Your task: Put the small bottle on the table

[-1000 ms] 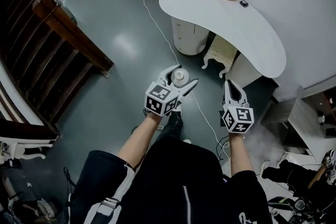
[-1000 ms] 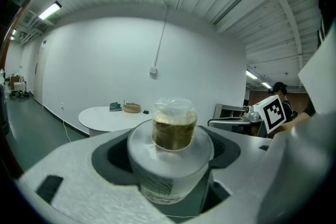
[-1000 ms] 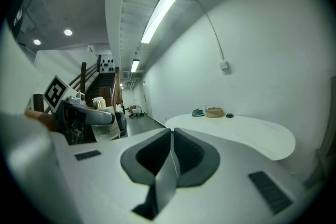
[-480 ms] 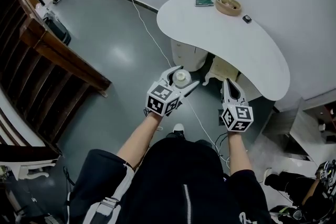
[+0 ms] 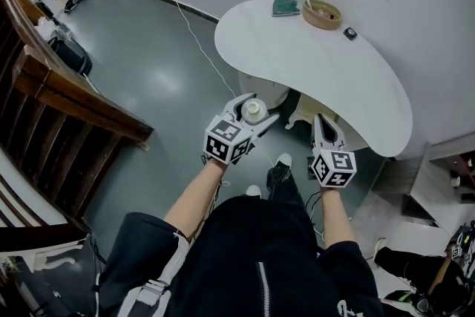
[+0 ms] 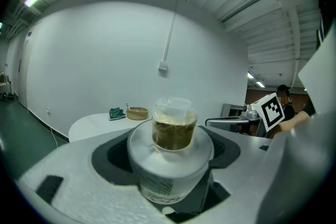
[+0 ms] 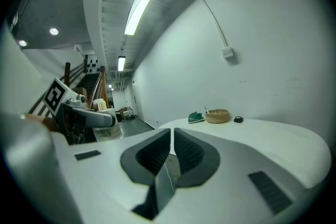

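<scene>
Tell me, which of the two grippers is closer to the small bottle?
Left. The left gripper has the small bottle clamped between its fingers. The right gripper hangs off to the bottle's right, apart from it, shut and empty.

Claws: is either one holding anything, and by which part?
The left claw grips the bottle by the sides of its wide body, with the top free above. The right claw is shut, holding nothing.

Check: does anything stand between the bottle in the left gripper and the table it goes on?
Nothing visible does. The left gripper holds the bottle over the floor, short of the table, whose near end is bare. The bowl and green cloth sit at the far end.
</scene>
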`<control>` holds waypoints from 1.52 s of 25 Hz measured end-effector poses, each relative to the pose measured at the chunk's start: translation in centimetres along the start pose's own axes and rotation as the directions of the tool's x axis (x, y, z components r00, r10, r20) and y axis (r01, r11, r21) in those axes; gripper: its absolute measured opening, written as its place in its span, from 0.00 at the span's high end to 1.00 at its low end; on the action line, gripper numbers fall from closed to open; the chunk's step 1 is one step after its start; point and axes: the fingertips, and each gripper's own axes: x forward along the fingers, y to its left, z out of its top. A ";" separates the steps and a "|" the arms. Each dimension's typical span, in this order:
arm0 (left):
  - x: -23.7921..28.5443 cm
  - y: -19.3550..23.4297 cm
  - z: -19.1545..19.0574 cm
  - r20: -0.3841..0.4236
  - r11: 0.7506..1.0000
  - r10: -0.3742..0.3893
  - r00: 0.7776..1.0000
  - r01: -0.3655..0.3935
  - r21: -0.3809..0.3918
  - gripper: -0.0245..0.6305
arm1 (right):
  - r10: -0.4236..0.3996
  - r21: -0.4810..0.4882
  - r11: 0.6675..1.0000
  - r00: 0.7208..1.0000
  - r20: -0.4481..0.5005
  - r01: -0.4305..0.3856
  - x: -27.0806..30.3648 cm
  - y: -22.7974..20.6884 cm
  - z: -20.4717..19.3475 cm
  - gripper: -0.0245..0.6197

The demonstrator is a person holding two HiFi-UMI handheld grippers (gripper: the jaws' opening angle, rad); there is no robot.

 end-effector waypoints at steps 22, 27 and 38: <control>22.9 12.8 8.3 -0.029 1.000 0.025 0.999 -0.025 0.007 0.42 | 0.028 0.006 1.000 0.999 -0.020 -0.028 20.7 -16.8 6.9 0.95; 27.5 14.7 9.9 -0.038 0.999 0.027 0.999 -0.026 0.022 0.42 | 0.029 0.000 1.000 0.999 -0.013 -0.029 24.2 -20.4 9.0 0.95; 34.5 17.1 12.0 -0.078 0.997 -0.052 0.996 0.056 0.055 0.42 | -0.034 0.033 0.999 0.999 -0.019 0.035 28.0 -25.1 10.1 0.95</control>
